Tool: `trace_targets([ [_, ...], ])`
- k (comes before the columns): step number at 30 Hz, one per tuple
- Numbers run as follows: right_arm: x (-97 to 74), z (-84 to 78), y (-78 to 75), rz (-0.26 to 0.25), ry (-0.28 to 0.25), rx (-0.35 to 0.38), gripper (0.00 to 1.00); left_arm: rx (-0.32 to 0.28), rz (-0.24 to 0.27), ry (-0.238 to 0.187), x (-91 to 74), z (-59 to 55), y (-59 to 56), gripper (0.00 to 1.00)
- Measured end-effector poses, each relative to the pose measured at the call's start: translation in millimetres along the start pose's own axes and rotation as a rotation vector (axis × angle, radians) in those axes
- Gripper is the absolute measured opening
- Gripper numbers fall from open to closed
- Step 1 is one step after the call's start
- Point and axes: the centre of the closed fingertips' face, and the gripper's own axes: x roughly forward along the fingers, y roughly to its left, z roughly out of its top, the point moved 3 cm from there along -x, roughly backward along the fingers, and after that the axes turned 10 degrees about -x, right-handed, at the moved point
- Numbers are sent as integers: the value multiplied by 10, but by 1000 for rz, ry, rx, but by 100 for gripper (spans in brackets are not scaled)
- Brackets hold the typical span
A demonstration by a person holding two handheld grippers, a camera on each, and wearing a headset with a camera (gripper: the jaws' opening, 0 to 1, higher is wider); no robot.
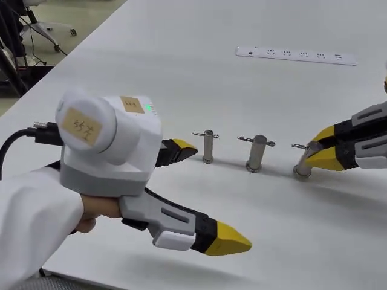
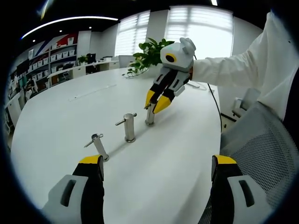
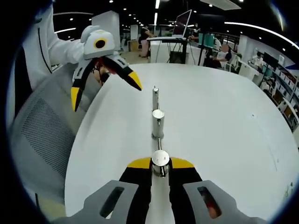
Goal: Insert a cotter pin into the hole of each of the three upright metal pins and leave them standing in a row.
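- Your right gripper had its jaws drawn in tight on the head of the end metal pin, with a cotter pin poking out sideways through it.
- Your left gripper was spread wide and held nothing, just beside the far-end pin.
- That one and the middle pin carried their own cotters; all three stood in a row on the white table.
- The step looked like releasing: you needed to open both jaws evenly and lift straight off, or the pin could have tipped.
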Motion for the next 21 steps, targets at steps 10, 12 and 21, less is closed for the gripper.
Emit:
trace_targets([
  [10,38,-29,-13,21,-17,-2,8,-9,36,41,-7,-75,68,95],
  [12,37,-30,-17,20,-15,-3,8,-13,34,40,-10,-77,62,95],
  [21,28,-36,-14,32,-35,9,8,-27,42,36,-24,-82,67,94],
])
